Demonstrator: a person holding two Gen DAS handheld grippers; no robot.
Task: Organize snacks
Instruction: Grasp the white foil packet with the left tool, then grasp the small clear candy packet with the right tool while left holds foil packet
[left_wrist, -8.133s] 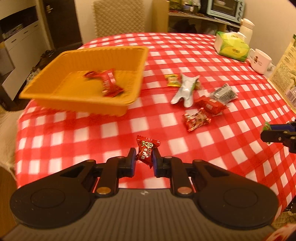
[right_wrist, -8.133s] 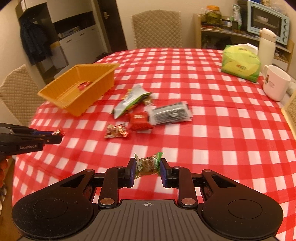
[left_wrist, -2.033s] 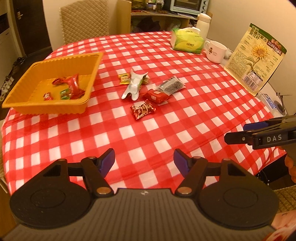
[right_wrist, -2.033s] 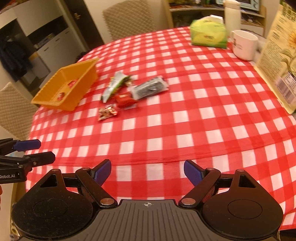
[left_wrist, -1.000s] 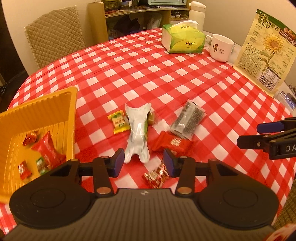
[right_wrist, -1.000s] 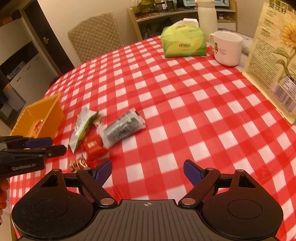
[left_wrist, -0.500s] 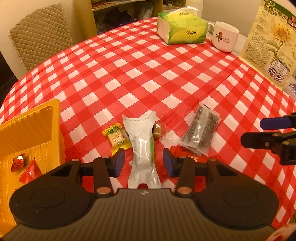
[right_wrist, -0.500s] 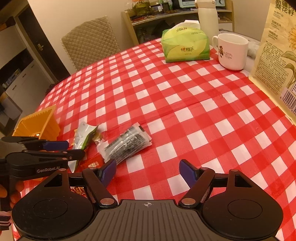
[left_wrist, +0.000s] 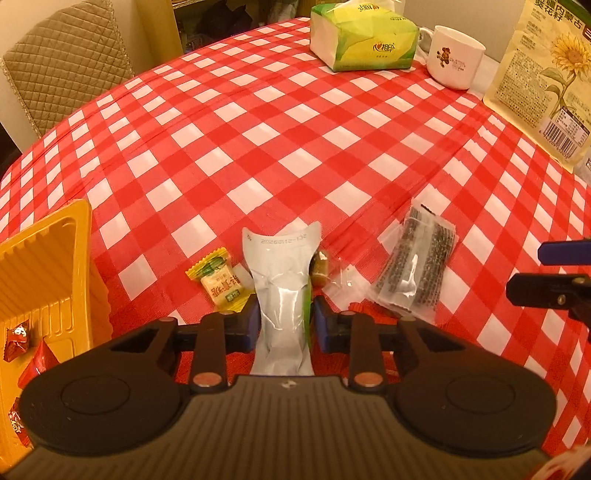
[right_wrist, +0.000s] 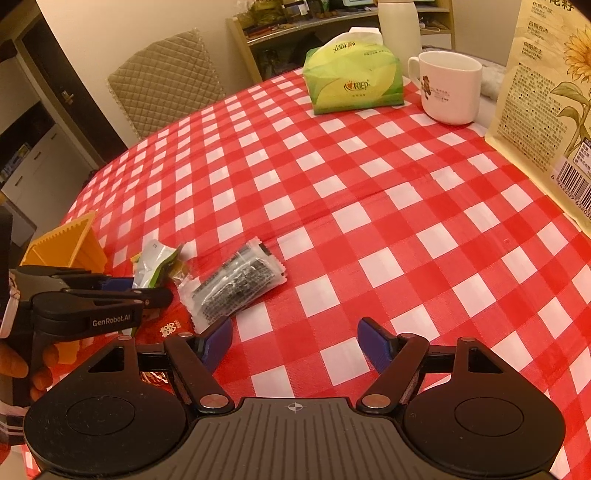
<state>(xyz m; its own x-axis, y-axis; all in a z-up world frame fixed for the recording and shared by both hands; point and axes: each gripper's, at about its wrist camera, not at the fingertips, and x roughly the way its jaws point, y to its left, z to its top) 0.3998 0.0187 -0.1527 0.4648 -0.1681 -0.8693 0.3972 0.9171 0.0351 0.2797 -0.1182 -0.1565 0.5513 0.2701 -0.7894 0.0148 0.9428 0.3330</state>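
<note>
My left gripper (left_wrist: 283, 318) straddles a silver pouch (left_wrist: 281, 288) on the checked tablecloth, its jaws close against the pouch's sides; it also shows in the right wrist view (right_wrist: 147, 293). A yellow candy (left_wrist: 218, 282) lies left of the pouch, a small brown candy (left_wrist: 320, 267) right of it. A dark clear-wrapped pack (left_wrist: 417, 278) lies further right, also in the right wrist view (right_wrist: 236, 282). A red packet (right_wrist: 168, 328) lies by it. The orange basket (left_wrist: 79, 258) with red candies (left_wrist: 16, 339) is at the left. My right gripper (right_wrist: 295, 341) is open and empty, above the cloth.
A green tissue pack (left_wrist: 364, 40), a white mug (left_wrist: 456, 57) and a sunflower-seed bag (left_wrist: 546, 74) stand at the table's far right. A padded chair (left_wrist: 62, 62) is behind the table. A shelf (right_wrist: 332, 22) stands against the wall.
My left gripper has moved forward and down over the silver pouch and its jaws have narrowed onto it. My right gripper has moved closer to the dark pack, still open.
</note>
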